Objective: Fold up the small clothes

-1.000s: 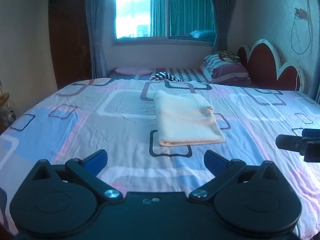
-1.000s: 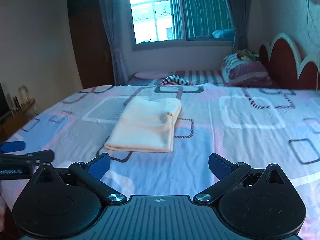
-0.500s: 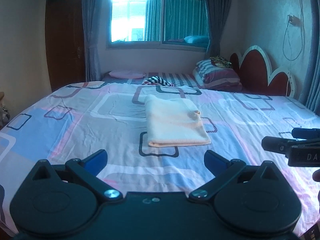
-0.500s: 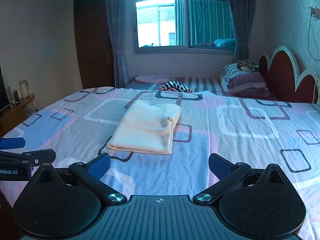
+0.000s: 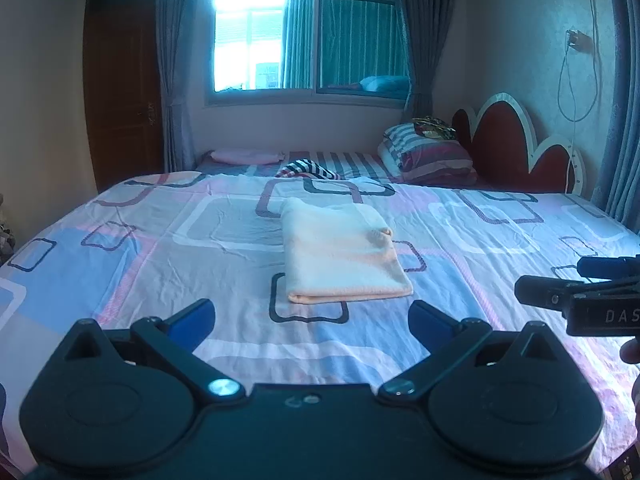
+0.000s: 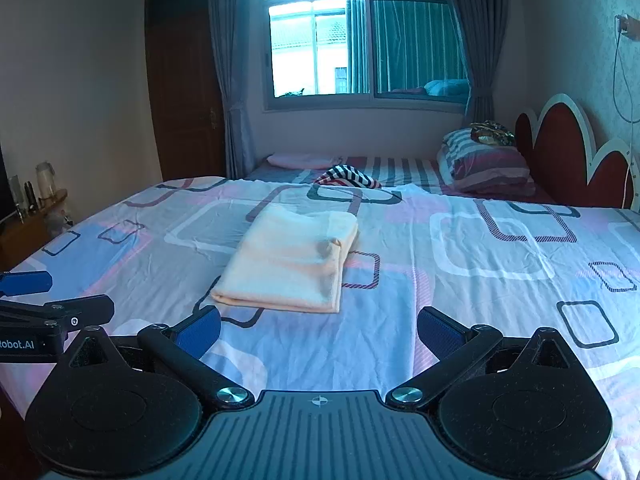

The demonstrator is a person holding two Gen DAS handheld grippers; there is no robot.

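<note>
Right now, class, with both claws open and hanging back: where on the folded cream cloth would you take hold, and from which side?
Probably the near short edge of the cloth, coming in low from the claws' side. There the stacked layers show as a thin lip above the bedsheet, and it faces the left claw and the right claw. The far right corner is bunched.

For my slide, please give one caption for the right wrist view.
Right gripper open above the bedsheet, facing a folded cream garment; left gripper at the left edge.

Patterned bed [image 5: 460,240]: folded cream garment [image 5: 340,252] lying flat on top
</note>
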